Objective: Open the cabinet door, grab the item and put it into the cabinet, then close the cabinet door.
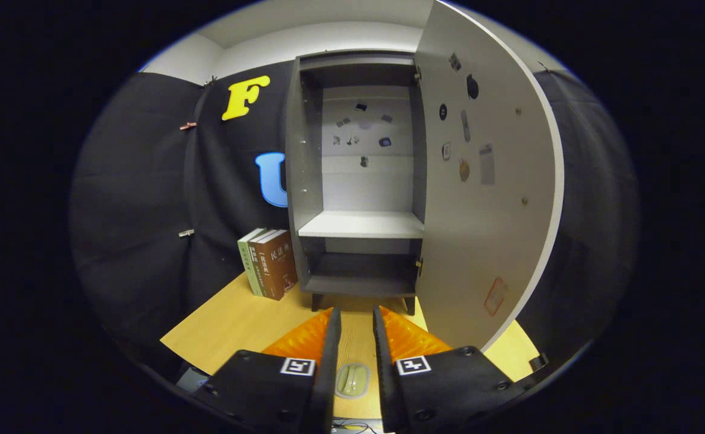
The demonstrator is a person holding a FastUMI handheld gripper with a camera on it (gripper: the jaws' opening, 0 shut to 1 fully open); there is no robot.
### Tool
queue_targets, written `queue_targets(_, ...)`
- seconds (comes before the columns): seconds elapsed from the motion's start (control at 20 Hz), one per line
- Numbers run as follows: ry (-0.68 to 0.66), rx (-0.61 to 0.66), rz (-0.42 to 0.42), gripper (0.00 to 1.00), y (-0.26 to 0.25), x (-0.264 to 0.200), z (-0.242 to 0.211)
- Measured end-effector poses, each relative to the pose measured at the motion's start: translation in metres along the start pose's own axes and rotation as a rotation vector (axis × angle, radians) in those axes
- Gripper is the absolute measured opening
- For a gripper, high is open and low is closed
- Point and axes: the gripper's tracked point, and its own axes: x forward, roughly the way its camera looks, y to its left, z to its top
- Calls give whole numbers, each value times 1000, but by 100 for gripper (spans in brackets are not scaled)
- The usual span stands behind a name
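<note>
The grey cabinet (304,181) stands on the wooden table (232,325) beyond my fingers. Its door (485,199) is swung wide open to the right, showing a pale shelf (361,225) and an empty lower compartment (361,274). My gripper (357,310) points at the cabinet's foot, and only a narrow gap separates its fingers. A small pale green oval item (352,380) lies on the table in that gap, back near the fingers' base. I see no finger pressing on it.
Three upright books (271,262) stand against the cabinet's left side. Small stickers dot the cabinet's back wall and the inside of the door. Black cloth walls close the booth on the left and right. The open door's edge reaches down near my right finger.
</note>
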Motion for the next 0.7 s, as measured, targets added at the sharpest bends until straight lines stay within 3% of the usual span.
queue_targets(0.15,91,40,-6,48,19,17,-44)
queue_targets(0.5,322,-43,-51,48,22,70,-162)
queue_targets(0.7,507,-11,-84,51,8,94,-232)
